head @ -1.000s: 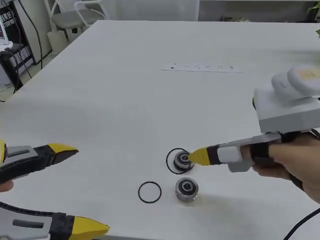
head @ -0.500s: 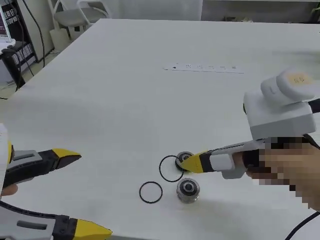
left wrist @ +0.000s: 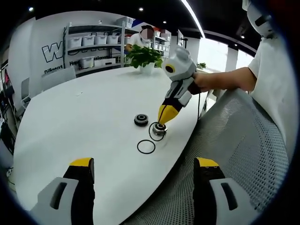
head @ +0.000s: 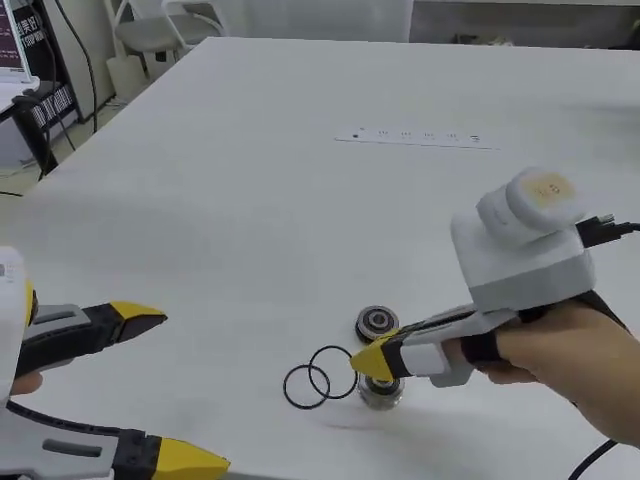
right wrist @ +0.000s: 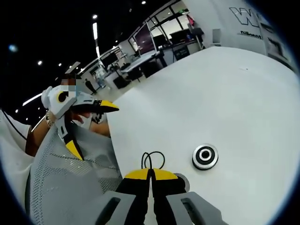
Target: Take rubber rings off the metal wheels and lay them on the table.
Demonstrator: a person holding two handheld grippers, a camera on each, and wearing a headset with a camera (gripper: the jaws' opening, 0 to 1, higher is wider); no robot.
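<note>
Two metal wheels stand near the table's front edge: a bare one (head: 377, 323) (left wrist: 141, 120) (right wrist: 205, 156) and a nearer one (head: 380, 391) (left wrist: 159, 129) partly hidden under my right gripper (head: 358, 365) (left wrist: 165, 117) (right wrist: 151, 172). That gripper is shut on a black rubber ring (head: 330, 349) (right wrist: 153, 159), which hangs left of the nearer wheel. The held ring overlaps a second ring (head: 286, 386) (left wrist: 138, 146) lying flat on the table. My left gripper (head: 165, 392) (left wrist: 144, 165) (right wrist: 93, 129) stands open at the front left, well apart from the wheels, with nothing between its jaws.
A white power strip (head: 415, 137) lies far back on the white table (head: 250, 200). Chairs (head: 150, 30) stand beyond the table's far left corner. The front edge of the table runs just below the wheels.
My right gripper has pulled the ring off the farther wheel and carried it toward the near left, beside the lying ring. That wheel is now bare. The left gripper stays put.
</note>
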